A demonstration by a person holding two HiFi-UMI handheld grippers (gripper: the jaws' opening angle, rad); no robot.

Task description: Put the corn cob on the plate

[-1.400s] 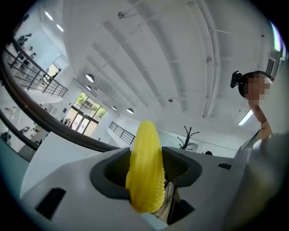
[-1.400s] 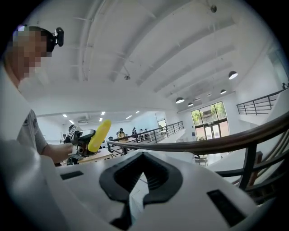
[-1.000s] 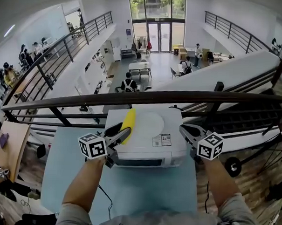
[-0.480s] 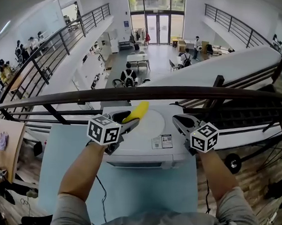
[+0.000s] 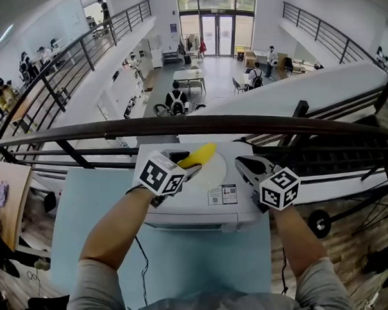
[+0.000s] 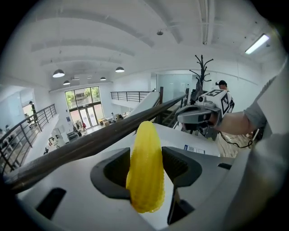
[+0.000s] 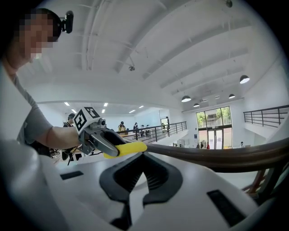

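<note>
A yellow corn cob point(image 5: 199, 156) is clamped between the jaws of my left gripper point(image 5: 187, 164), which is shut on it. The cob slants up to the right, its tip over the left rim of a white plate point(image 5: 218, 170) on top of a white microwave point(image 5: 198, 209). In the left gripper view the corn cob point(image 6: 145, 167) fills the gap between both pads. My right gripper point(image 5: 242, 165) hovers at the plate's right side, shut with nothing in it. In the right gripper view the corn cob point(image 7: 125, 149) shows ahead, above the closed jaws.
The microwave stands on a light blue table point(image 5: 202, 261). A dark handrail point(image 5: 246, 126) runs just behind it, with a drop to a lower floor beyond. A label point(image 5: 222, 194) is stuck on the microwave's top near the plate.
My left gripper carried the cob rightward and rolled, so the cob now slants over the plate's left rim. My right gripper shifted slightly left.
</note>
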